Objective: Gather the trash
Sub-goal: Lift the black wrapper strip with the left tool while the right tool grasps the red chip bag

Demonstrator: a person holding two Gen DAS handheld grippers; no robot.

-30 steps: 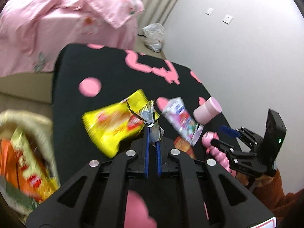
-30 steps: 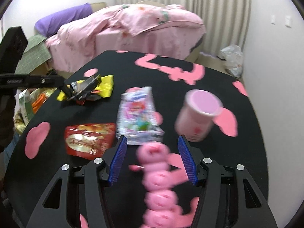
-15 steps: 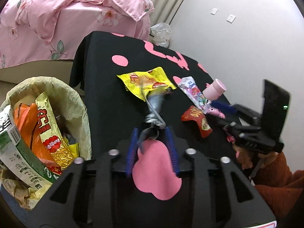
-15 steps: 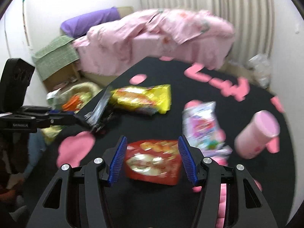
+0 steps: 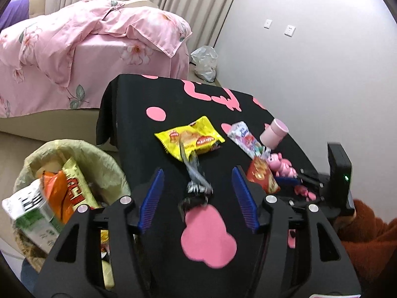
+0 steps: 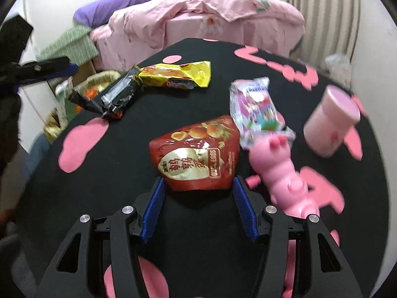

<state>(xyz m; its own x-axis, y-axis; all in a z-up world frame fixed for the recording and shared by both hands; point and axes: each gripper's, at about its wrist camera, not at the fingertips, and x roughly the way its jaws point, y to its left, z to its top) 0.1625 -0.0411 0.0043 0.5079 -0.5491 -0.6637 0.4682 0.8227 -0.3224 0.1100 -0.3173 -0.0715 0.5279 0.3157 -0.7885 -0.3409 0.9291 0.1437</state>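
My left gripper is open above the table's near edge. A silver-black wrapper lies loose on the black cloth between its fingers; it also shows in the right wrist view. A yellow snack bag lies beyond it. My right gripper is open, its fingers either side of the near edge of a red snack pouch. A white-purple wrapper lies to the right of the pouch.
A lined trash bin holding several packets stands on the floor left of the table. A pink cup and a pink pig toy are on the table's right side. A pink bed is behind.
My left gripper opened and let go of the silver-black wrapper, which now lies on the cloth. My right gripper moved left from the pig toy to the red pouch.
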